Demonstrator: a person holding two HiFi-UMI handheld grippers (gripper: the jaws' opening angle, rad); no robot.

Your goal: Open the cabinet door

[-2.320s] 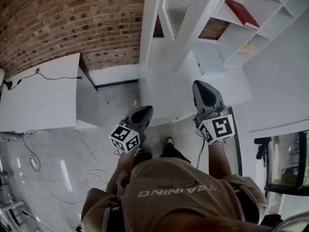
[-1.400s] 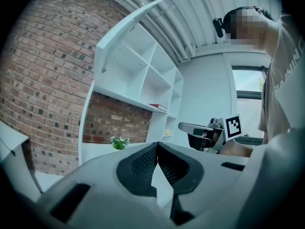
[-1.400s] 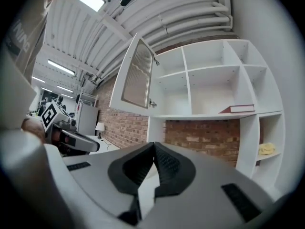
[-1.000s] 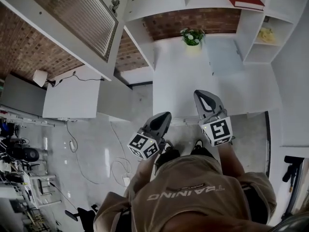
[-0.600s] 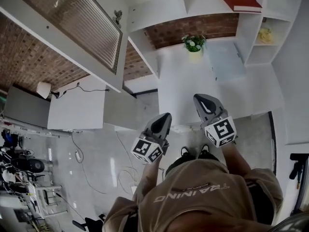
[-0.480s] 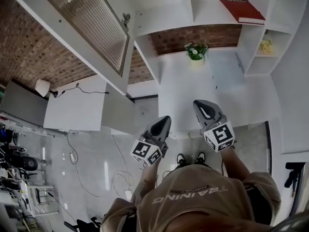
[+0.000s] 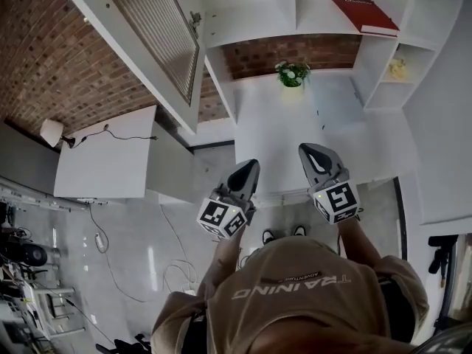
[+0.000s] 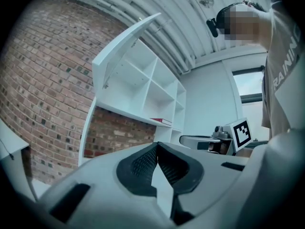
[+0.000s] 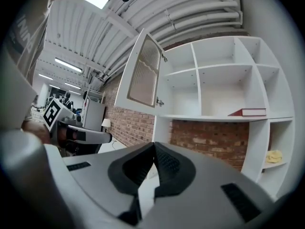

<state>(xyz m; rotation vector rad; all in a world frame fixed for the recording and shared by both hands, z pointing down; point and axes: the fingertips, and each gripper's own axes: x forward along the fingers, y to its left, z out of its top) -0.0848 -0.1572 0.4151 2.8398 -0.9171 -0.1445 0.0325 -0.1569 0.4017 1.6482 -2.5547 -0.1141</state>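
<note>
The cabinet door (image 7: 151,28), white-framed with a ribbed glass pane, stands swung wide open at the upper left of the white shelf unit (image 7: 332,28). In the right gripper view the door (image 9: 143,70) hangs out to the left of the open compartments. My left gripper (image 7: 249,165) and right gripper (image 7: 308,150) are side by side over the front of the white desk (image 7: 346,135), well below the door and touching nothing. Both are shut and empty: the left gripper (image 8: 157,145) and the right gripper (image 9: 154,144) each show pads that meet at the tips.
A red book (image 7: 365,12) lies on a shelf. A yellow object (image 7: 398,68) sits in a right compartment, and a potted plant (image 7: 293,72) stands at the back of the desk. A lower white table (image 7: 103,161) with a lamp (image 7: 50,131) is at left.
The head view has swung around the room. The left gripper has risen a little and come closer to the desk front. The door stays open; both grippers stay shut.
</note>
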